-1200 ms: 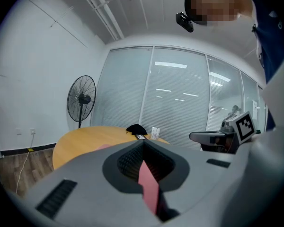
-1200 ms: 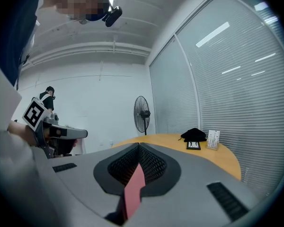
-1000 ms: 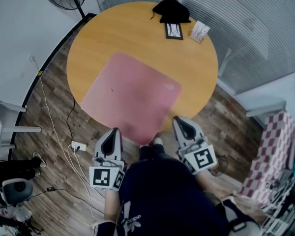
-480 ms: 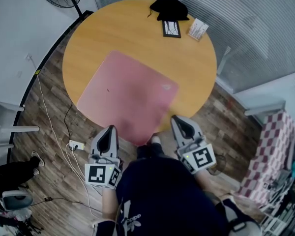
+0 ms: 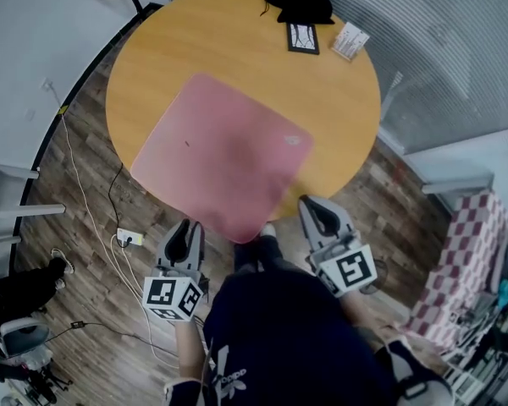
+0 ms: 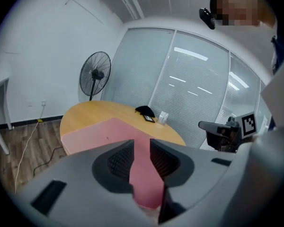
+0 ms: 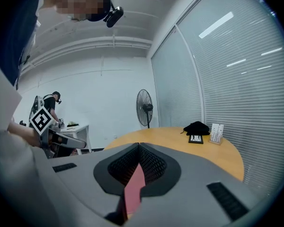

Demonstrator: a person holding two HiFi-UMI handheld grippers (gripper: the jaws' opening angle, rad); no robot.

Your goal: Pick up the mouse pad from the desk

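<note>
A pink mouse pad [image 5: 220, 155] lies flat on the round wooden table [image 5: 237, 41], its near corner hanging over the table's front edge. My left gripper [image 5: 186, 231] hovers off the table just left of that corner, above the floor. Its jaws have just been opening, and they stand apart with nothing between them; the mouse pad [image 6: 99, 134] shows beyond the gap. My right gripper [image 5: 313, 210] hangs right of the corner by the table edge. In the right gripper view its tips [image 7: 138, 148] meet, empty, with a pink strip of pad behind.
At the table's far side lie a black cloth [image 5: 299, 2], a small dark frame [image 5: 303, 37] and a card stand [image 5: 350, 41]. A fan [image 6: 95, 74] stands beyond the table. A power strip [image 5: 129, 238] and cables lie on the floor at left; a checked chair [image 5: 457, 269] is at right.
My left gripper has sunk lower beside the pad's near corner and its marker cube has tilted. The right gripper has stayed where it was. The pad has not moved.
</note>
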